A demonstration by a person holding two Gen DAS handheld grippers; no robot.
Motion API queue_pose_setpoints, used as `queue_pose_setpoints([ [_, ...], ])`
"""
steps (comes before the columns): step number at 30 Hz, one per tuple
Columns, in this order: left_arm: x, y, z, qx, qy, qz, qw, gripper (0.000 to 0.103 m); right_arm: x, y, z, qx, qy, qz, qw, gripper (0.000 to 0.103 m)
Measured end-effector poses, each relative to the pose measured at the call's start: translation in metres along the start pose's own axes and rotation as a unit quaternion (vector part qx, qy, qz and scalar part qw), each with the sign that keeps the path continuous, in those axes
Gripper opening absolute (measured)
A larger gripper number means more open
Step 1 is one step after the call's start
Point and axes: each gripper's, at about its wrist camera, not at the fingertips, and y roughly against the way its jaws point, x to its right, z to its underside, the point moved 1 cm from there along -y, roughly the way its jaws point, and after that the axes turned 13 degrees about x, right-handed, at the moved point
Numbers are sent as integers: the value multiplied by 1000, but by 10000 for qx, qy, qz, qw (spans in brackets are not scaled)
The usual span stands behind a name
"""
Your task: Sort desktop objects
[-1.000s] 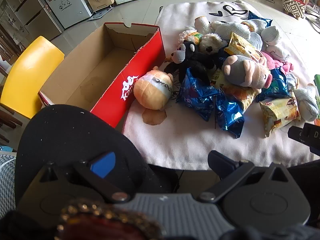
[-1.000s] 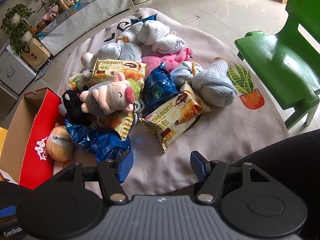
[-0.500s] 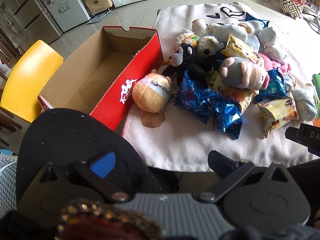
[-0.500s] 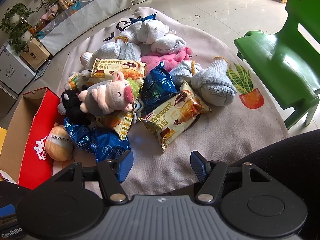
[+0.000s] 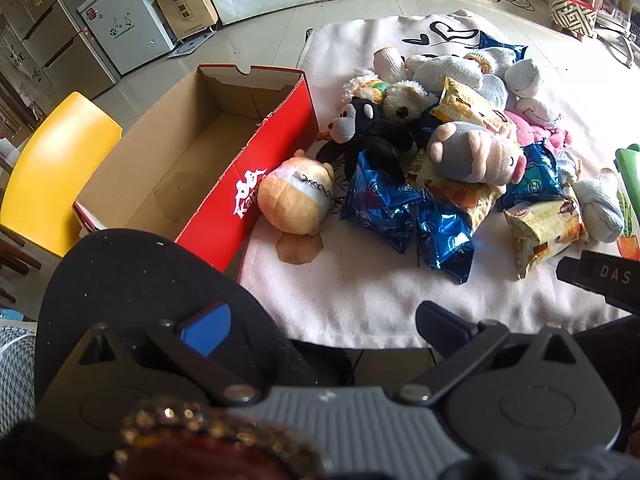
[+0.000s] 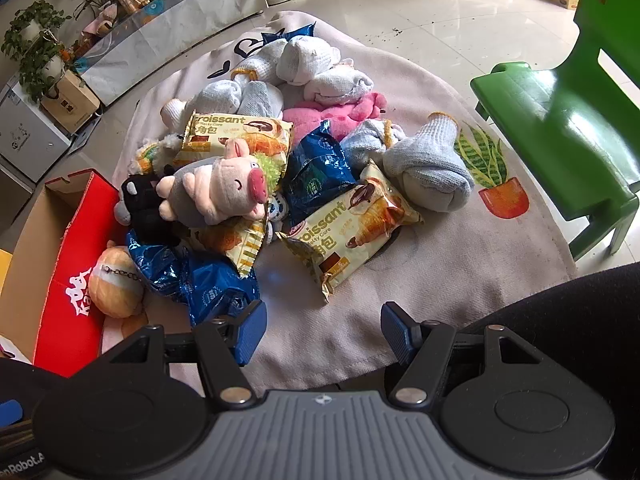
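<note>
Red cardboard box (image 5: 224, 160): stood open and bare inside on the left edge of the pale cloth (image 5: 360, 288); its long axis ran away from the viewer, tilted toward the left.
Heap of things: soft toys, snack packets and rolled socks lay piled together on the cloth, to the right of the box and ahead of both grippers.
Nearest item to the box: the orange plush ball (image 5: 296, 200), touching the red wall, its chain facing the heap.
Croissant packet (image 6: 352, 236): lay flat at the near right edge of the heap, long axis slanting from near-left to far-right.
Blue foil packets (image 6: 216, 284): crumpled, just ahead of the left finger of the right gripper.
Pig toy (image 6: 216, 196): rested on top of the heap, snout toward the right.
Right gripper (image 6: 322, 332): jaws stood apart with nothing between them, hovering above the near edge of the cloth; the croissant packet lay straight ahead of it.
Left gripper (image 5: 320, 320): jaws stood wide with nothing between them; the left finger overlapped a dark rounded shape that could not be identified.
Governing relation, by judgement: the box sat on the left gripper's side, the packets on the right gripper's side, so the left was nearer the plush ball and the right nearer the croissant packet.
</note>
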Motion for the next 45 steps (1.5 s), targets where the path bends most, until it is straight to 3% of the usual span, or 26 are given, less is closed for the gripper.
queue_pose_setpoints([
  [23,8,12,-2,219,-147,134,9996,103,5,4,-7,153,-192,-162,9996,64],
  [39,12,20,-3,327,-209,185,9991,103,5,17,-12,603,-326,-479,9965,65],
  [45,13,24,-3,386,-241,174,9988,103,4,22,-13,856,-257,-480,9948,72],
])
